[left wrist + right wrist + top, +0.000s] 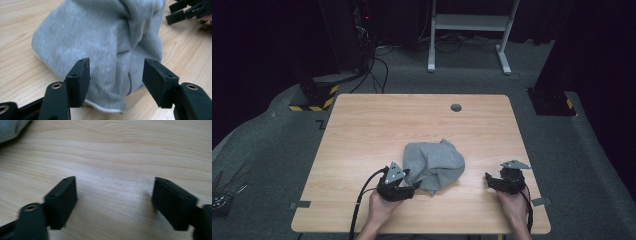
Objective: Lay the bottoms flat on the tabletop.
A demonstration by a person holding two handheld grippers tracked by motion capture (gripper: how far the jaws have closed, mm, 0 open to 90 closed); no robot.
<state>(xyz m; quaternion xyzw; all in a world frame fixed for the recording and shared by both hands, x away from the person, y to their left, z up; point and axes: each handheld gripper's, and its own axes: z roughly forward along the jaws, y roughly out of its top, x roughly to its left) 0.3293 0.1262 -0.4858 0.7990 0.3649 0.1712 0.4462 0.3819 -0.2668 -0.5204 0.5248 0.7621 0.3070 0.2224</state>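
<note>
Grey sweatshirt (434,165) sits bunched mid-table (362,130). Left gripper (116,75), jaws apart, is lined up on its near hem for a pinch. Right gripper (490,179) waits apart, jaws spread over bare wood.

This is a lab or recording studio: black curtains close off the dark room, cables (379,65) trail over grey carpet beyond the wooden table's (362,130) far edge, hazard-striped stand bases (314,97) flank it, beside a white equipment frame (469,30).
</note>
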